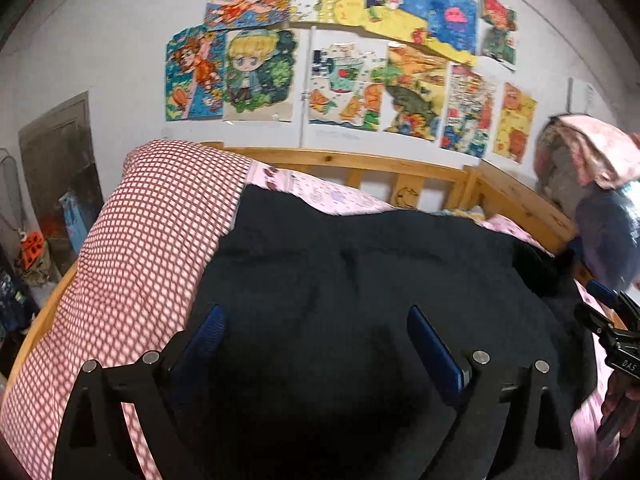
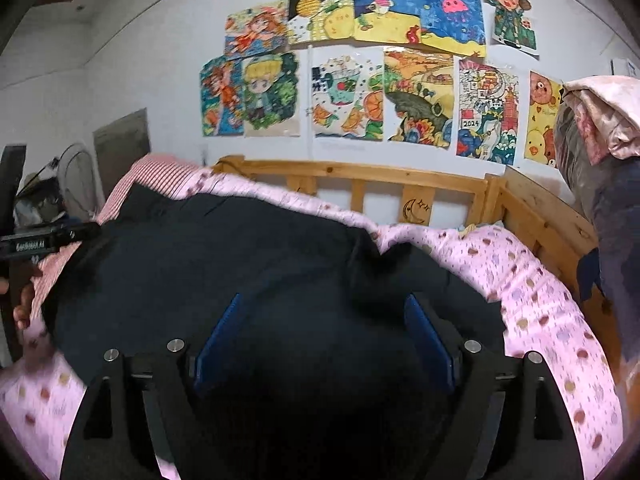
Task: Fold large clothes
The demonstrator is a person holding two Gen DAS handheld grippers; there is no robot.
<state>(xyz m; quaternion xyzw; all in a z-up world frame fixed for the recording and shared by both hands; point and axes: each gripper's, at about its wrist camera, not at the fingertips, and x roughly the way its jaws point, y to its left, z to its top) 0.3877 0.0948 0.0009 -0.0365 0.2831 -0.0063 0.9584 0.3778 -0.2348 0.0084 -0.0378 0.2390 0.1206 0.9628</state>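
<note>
A large dark navy garment lies spread over the bed, and the right wrist view shows the same garment with a rumpled fold near its right edge. My left gripper hovers low over the cloth, blue fingers wide apart with nothing between them. My right gripper is likewise open above the garment. The left gripper's black body shows at the left edge of the right wrist view, held by a hand. The right gripper's body shows at the right edge of the left wrist view.
A red-and-white checked cover lies left of the garment. Pink dotted bedding runs along the right. A wooden bed rail borders the far side and right. Bundled bags and cloth are stacked at right. Drawings cover the wall.
</note>
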